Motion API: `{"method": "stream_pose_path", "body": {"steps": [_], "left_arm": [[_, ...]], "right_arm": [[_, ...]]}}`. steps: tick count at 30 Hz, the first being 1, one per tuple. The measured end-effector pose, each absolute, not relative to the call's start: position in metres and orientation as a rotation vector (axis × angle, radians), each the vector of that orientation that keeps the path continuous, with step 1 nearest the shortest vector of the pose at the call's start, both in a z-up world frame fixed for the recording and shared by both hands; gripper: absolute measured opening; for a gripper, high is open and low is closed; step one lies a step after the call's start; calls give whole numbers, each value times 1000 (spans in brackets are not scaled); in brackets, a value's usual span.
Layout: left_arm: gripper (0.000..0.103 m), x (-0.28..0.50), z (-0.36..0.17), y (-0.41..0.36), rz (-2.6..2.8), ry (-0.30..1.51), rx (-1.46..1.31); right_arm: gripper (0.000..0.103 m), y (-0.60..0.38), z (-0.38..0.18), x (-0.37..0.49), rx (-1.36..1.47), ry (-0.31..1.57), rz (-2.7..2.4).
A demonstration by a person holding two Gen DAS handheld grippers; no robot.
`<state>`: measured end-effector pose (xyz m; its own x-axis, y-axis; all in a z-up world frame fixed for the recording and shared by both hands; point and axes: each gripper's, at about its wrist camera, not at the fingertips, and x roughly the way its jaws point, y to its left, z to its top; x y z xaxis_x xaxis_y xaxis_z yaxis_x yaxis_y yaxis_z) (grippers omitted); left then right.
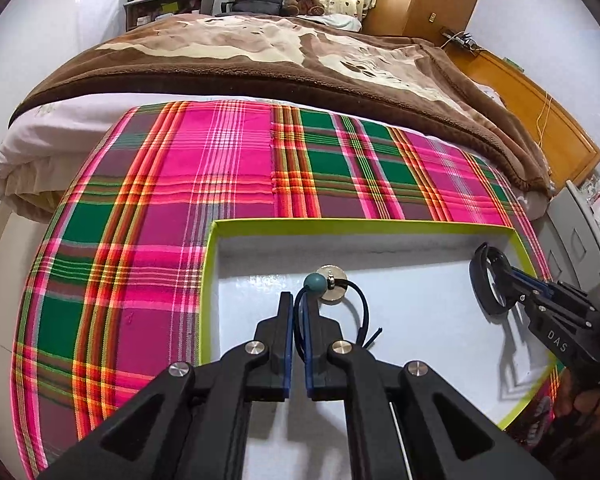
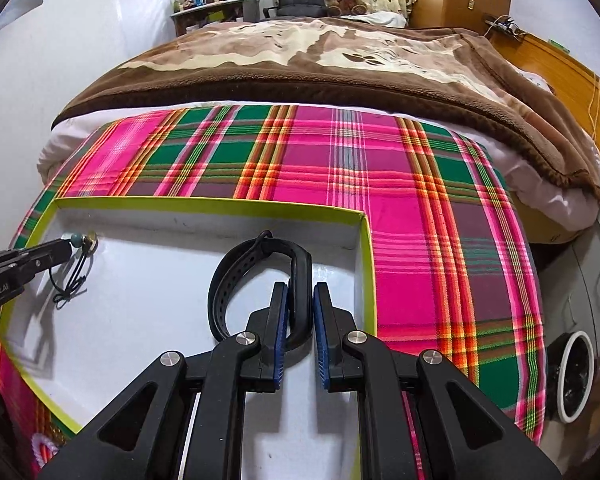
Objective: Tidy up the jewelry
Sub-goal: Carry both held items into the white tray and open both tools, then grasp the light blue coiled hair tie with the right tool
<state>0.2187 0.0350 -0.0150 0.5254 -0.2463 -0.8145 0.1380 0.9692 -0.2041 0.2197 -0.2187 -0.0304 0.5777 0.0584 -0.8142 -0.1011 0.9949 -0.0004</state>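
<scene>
So both pieces are hanging right over the open white box [image 1: 380, 226] with the lime-green rim, which sits on the plaid cloth [image 1: 228, 160] at the foot of the bed. The left gripper [image 1: 299, 308] has its jaws pinched nearly shut on the dark cord necklace [image 1: 362, 312], which carries one teal bead [image 1: 314, 283] and one round silver pendant [image 1: 332, 294]; the loop dangles just past the fingertips, over the box's left half. The right gripper [image 2: 301, 304] is clamped on the black strap bracelet [image 2: 236, 280], whose loop sticks out forward and left of the jaws, above the box's far right corner. I'd say the drop only needs each piece to go straight down. Count: one necklace, one bracelet, one box, two grippers
</scene>
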Motion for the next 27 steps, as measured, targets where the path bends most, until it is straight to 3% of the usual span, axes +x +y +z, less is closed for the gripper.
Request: {"method": "stream_pose_path", "body": {"steps": [4, 7, 10, 12, 14, 27], "left_arm": [[11, 219, -15, 37, -223, 994, -121], [26, 218, -13, 37, -231, 991, -125], [32, 215, -10, 37, -235, 987, -131], [36, 211, -8, 39, -232, 984, -139], [41, 207, -4, 41, -226, 968, -134], [54, 145, 33, 53, -296, 865, -213]], "right_arm": [[13, -218, -31, 219, -53, 948, 91], [14, -218, -30, 219, -52, 943, 87], [20, -218, -27, 217, -44, 933, 93], [30, -219, -24, 214, -37, 925, 98], [30, -219, -22, 211, -29, 919, 111], [32, -249, 14, 146, 46, 832, 172]]}}
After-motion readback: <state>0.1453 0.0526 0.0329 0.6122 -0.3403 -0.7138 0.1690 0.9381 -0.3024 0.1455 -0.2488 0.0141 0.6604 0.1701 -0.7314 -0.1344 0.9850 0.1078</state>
